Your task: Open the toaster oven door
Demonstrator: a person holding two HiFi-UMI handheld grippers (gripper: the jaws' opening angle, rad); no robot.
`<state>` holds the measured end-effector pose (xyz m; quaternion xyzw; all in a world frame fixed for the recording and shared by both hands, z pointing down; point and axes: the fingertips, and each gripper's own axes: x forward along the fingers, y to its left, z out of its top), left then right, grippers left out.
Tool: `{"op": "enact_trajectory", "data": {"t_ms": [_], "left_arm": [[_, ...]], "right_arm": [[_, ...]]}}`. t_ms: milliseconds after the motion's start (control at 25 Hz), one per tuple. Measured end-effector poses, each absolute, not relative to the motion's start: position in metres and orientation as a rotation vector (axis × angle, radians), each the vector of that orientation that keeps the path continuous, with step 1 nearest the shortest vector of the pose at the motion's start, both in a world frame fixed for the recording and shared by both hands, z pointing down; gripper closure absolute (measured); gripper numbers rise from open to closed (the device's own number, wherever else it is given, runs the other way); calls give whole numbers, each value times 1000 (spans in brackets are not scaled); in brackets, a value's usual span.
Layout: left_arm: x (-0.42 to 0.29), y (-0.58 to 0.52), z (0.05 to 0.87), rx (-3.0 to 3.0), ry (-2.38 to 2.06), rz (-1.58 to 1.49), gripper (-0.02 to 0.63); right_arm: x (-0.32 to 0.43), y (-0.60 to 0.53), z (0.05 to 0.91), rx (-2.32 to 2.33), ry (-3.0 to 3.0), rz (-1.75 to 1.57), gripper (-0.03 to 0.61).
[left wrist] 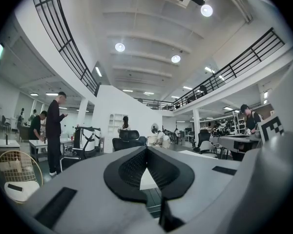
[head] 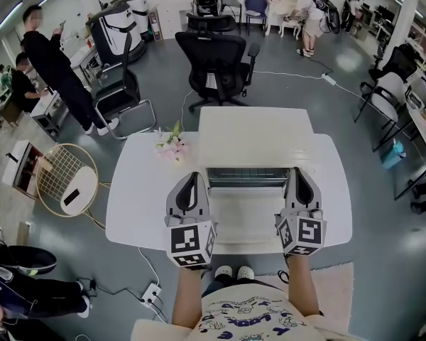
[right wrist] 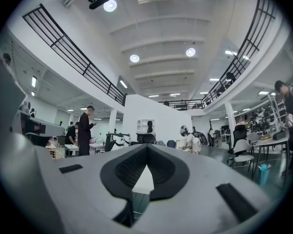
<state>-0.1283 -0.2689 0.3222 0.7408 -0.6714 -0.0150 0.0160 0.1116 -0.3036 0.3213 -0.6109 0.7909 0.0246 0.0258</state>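
Toaster oven (head: 255, 137), a cream-white box, sits mid-frame on my feed, and its door (head: 247, 215) looks folded down flat toward me. At the far left stands a round gold wire-mesh side table (head: 57, 172). A small bunch of pink flowers (head: 172, 148) lies just beside the oven's left rear corner. My left gripper (head: 192, 177) and right gripper (head: 299, 170) flank the door, each with jaws together on nothing. Everything rests on a white rounded table (head: 135, 204) over a grey floor (head: 341, 119), with a black office chair (head: 216, 66) beyond in an open office.
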Motion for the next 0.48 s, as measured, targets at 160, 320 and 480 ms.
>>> {"op": "enact_trajectory", "data": {"t_ms": [160, 320, 480], "left_arm": [[-128, -271, 323, 2307, -2088, -47, 609], [-129, -270, 322, 2304, -2093, -47, 609], [-131, -267, 323, 2293, -2097, -46, 609]], "right_arm": [[111, -306, 322, -1890, 2443, 78, 583], [112, -305, 320, -1895, 2447, 96, 583], [113, -303, 321, -1899, 2447, 89, 583]]}}
